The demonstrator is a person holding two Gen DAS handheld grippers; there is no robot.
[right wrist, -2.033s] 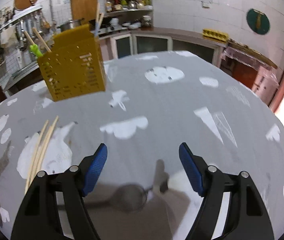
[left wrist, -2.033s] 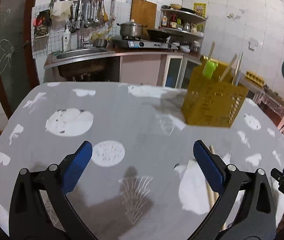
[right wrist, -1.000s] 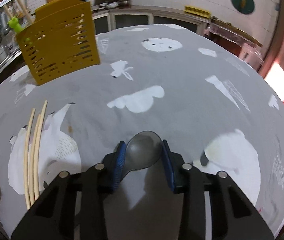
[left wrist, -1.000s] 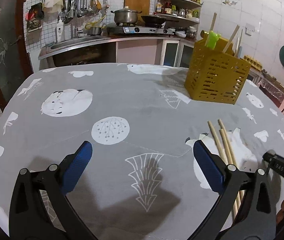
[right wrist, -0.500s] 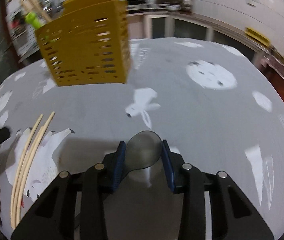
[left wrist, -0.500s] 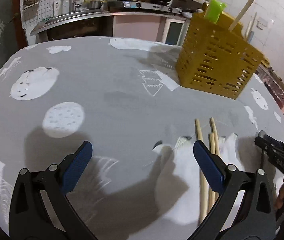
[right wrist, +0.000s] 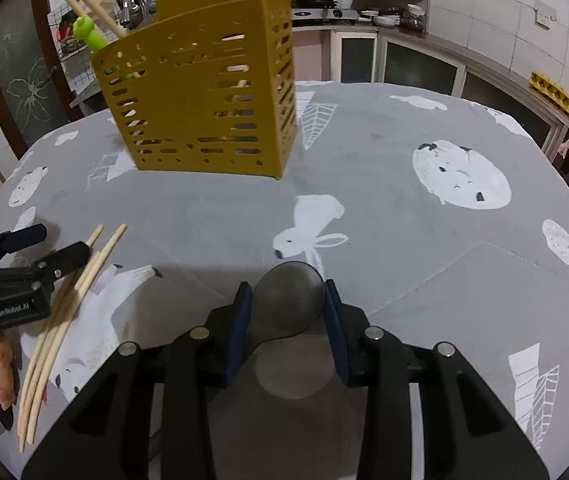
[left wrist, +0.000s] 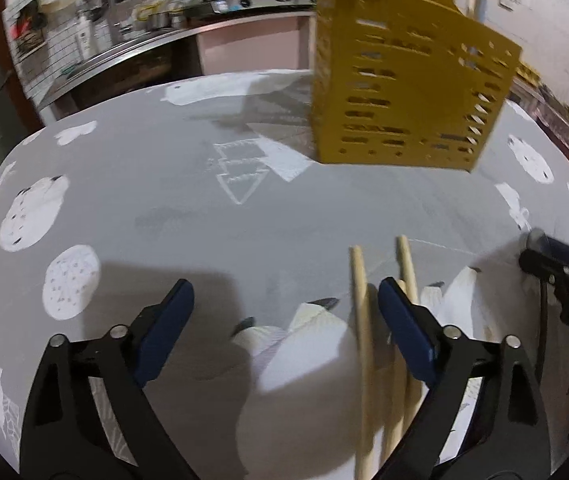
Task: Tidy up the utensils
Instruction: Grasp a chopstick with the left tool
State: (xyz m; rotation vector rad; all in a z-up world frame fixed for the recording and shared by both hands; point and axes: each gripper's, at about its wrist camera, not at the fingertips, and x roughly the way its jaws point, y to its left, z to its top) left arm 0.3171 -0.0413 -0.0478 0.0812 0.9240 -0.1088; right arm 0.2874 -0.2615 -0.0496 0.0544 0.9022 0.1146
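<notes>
My left gripper (left wrist: 284,286) hangs low over the grey table (left wrist: 156,152) with its jaws closing. One of the wooden chopsticks (left wrist: 359,320) lies just inside its right finger, untouched; the others run under that finger. In the right wrist view my right gripper (right wrist: 287,290) is shut on the bowl of a dark spoon (right wrist: 288,308), held above the cloth. The yellow slotted utensil holder (right wrist: 204,92) stands beyond it, also seen at the back in the left wrist view (left wrist: 404,92). The chopsticks (right wrist: 64,328) lie at the left under the left gripper (right wrist: 54,244).
The holder carries a green utensil (right wrist: 88,32) and wooden sticks. The right gripper (left wrist: 564,276) shows at the right edge of the left wrist view, close to the chopsticks. A kitchen counter (left wrist: 144,48) with sink and stove runs behind the table.
The right gripper went from open above the spoon to shut on it, then swung to face the holder. The left gripper travelled right and down over the chopsticks, and its jaws narrowed.
</notes>
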